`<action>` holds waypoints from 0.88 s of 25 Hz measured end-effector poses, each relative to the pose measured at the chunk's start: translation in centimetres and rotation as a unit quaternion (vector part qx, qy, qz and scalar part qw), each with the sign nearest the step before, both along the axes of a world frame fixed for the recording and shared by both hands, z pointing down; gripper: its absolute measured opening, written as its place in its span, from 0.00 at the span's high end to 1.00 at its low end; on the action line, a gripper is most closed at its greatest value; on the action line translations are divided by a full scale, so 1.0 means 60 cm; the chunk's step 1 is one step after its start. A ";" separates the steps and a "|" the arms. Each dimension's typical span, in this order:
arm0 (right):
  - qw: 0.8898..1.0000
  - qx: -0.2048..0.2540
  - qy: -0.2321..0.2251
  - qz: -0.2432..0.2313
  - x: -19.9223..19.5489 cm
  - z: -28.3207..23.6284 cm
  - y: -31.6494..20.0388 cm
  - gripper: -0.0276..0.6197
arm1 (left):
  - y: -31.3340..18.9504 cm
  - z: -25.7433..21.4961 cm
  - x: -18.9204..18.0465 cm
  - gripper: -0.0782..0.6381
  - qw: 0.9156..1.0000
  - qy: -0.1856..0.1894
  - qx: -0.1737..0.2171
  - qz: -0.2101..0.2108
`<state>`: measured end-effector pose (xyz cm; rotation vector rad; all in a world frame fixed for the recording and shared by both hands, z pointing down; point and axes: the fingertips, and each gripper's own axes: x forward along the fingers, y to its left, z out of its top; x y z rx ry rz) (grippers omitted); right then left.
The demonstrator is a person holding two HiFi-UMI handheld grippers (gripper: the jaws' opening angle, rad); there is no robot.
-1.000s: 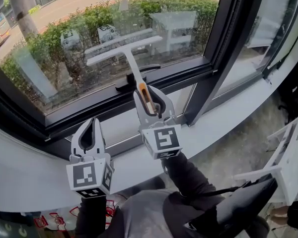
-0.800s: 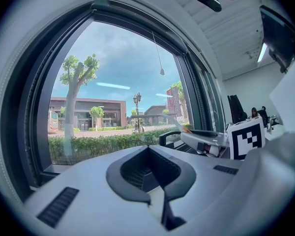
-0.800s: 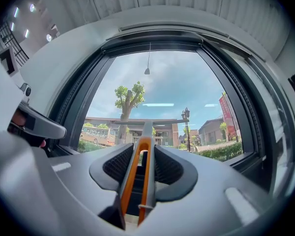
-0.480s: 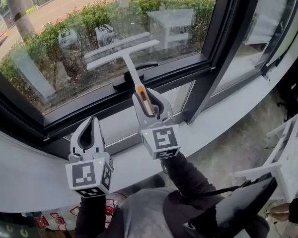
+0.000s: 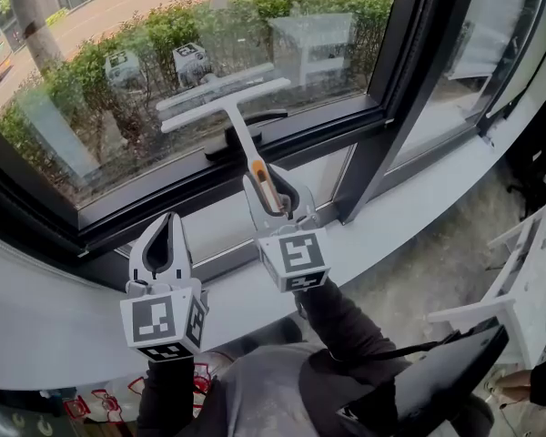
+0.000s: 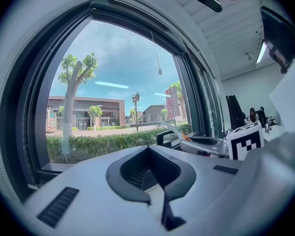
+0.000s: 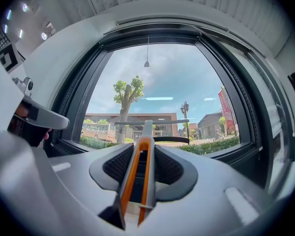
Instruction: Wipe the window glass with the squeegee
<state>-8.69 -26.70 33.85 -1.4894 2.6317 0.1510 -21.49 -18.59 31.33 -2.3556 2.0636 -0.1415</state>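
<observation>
The squeegee (image 5: 226,101) has a long pale blade and a white handle with orange strips. Its blade lies across the lower part of the window glass (image 5: 118,71), with its reflection just above it. My right gripper (image 5: 270,182) is shut on the squeegee handle, below the window frame. The right gripper view has the handle (image 7: 140,166) running between the jaws out to the blade (image 7: 151,122). My left gripper (image 5: 166,220) hovers over the sill to the left, shut and holding nothing. In the left gripper view, the squeegee (image 6: 160,125) reaches the glass on the right.
A black window handle (image 5: 246,135) sits on the dark lower frame just under the blade. A white sill (image 5: 409,217) curves below the window. A thick dark mullion (image 5: 391,89) divides the panes to the right. A white rack (image 5: 519,289) stands at the right edge.
The squeegee's blade has slid a little down the glass toward the lower frame, the right gripper going with it. The left gripper has stayed where it was.
</observation>
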 end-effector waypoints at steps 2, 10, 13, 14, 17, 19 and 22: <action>1.000 -0.003 0.001 0.000 0.001 0.001 0.001 0.76 | 0.000 0.001 0.001 0.89 1.000 0.001 -0.001 0.001; 1.000 -0.006 0.003 0.001 0.001 0.007 0.002 0.76 | -0.004 0.005 0.003 0.89 1.000 0.003 -0.003 0.006; 1.000 -0.012 0.001 0.001 0.002 0.009 0.003 0.76 | -0.005 0.006 0.003 0.89 1.000 0.004 -0.004 0.008; 1.000 -0.015 0.001 0.002 0.002 0.011 0.002 0.76 | -0.006 0.006 0.003 0.89 1.000 0.005 -0.004 0.009; 1.000 -0.016 0.004 0.002 0.003 0.016 0.001 0.76 | -0.008 0.007 0.005 0.89 1.000 0.005 -0.005 0.012; 1.000 -0.017 0.004 0.004 0.005 0.017 0.000 0.76 | -0.009 0.006 0.007 0.89 1.000 0.006 -0.005 0.014; 1.000 -0.024 0.005 0.004 0.006 0.020 0.002 0.76 | -0.008 0.006 0.009 0.89 1.000 0.007 -0.006 0.017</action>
